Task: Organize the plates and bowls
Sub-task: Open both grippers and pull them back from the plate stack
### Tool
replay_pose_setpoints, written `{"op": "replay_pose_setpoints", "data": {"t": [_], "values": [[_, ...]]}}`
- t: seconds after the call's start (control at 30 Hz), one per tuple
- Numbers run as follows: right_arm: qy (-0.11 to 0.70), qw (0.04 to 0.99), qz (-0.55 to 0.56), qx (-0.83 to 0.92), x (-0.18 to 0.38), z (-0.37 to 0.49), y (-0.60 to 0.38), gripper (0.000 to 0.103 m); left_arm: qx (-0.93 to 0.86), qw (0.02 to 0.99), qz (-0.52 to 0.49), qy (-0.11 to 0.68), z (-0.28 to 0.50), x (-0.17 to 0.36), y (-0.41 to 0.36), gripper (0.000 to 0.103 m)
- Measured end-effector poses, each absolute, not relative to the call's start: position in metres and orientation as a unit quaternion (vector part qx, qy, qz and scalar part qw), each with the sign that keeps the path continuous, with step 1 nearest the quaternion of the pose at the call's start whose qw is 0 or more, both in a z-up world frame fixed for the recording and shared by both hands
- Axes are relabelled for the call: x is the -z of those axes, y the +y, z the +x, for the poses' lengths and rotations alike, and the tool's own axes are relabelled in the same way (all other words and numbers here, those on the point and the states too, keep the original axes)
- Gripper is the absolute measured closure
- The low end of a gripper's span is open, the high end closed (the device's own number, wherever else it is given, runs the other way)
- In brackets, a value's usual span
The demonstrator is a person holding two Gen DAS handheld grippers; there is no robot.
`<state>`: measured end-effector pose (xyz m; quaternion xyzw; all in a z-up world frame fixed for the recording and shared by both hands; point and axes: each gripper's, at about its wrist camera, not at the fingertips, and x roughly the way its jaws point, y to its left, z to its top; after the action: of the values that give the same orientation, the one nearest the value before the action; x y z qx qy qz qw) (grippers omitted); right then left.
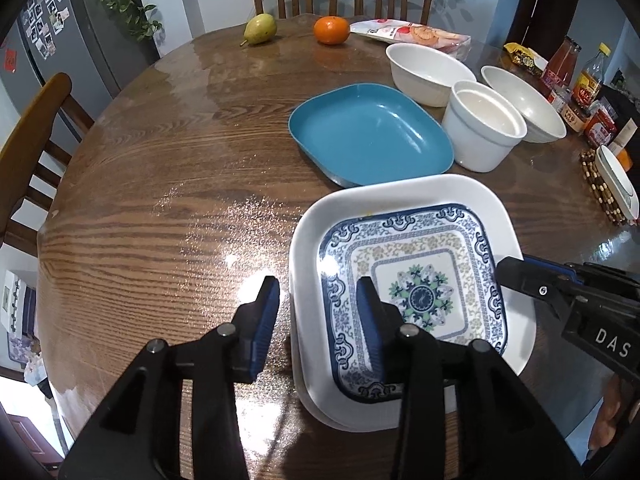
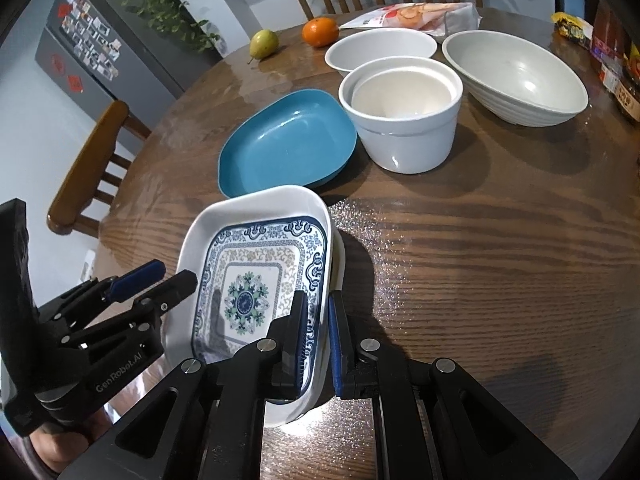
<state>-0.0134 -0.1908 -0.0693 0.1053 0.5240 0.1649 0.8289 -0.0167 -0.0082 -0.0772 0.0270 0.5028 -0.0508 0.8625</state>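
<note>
A blue-patterned square plate (image 1: 416, 288) (image 2: 256, 280) lies inside a white square plate (image 1: 404, 200) (image 2: 260, 204) on the wooden table. My left gripper (image 1: 318, 304) is open and straddles the stack's left rim, one finger outside, one over the patterned plate. My right gripper (image 2: 318, 340) is shut on the stack's right rim and tilts it up; it also shows in the left wrist view (image 1: 516, 276). A blue plate (image 1: 368, 132) (image 2: 284, 144) lies behind. Two nested white bowls (image 1: 486, 124) (image 2: 404, 112) and two wider white bowls (image 1: 428, 72) (image 1: 524, 104) stand beyond.
A pear (image 1: 260, 28), an orange (image 1: 331, 30) and a snack bag (image 1: 412, 34) lie at the far side. Sauce bottles (image 1: 576, 80) and a white dish on a beaded mat (image 1: 612, 184) stand at the right. Chairs (image 1: 36, 140) ring the table.
</note>
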Motion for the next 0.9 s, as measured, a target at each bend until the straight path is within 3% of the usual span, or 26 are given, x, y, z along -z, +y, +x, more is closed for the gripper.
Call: {"op": "replay_pose_setpoints", "data": {"t": [0.1, 0.17, 0.3, 0.9], "values": [[0.517, 0.831, 0.118, -0.167, 0.065, -0.013, -0.195, 0.091, 0.050, 0.868, 0.020, 0.493, -0.016, 0.072, -0.006, 0.055], [0.511, 0.833, 0.130, -0.170, 0.062, -0.013, -0.198, 0.085, 0.049, 0.875, 0.014, 0.482, -0.016, 0.066, -0.004, 0.051], [0.491, 0.839, 0.144, -0.183, 0.052, -0.013, -0.200, 0.079, 0.043, 0.879, 0.015, 0.474, -0.013, 0.061, -0.001, 0.051], [0.483, 0.848, 0.142, -0.163, 0.044, 0.017, -0.206, 0.079, 0.028, 0.885, 0.025, 0.464, 0.021, 0.052, 0.008, 0.050]]}}
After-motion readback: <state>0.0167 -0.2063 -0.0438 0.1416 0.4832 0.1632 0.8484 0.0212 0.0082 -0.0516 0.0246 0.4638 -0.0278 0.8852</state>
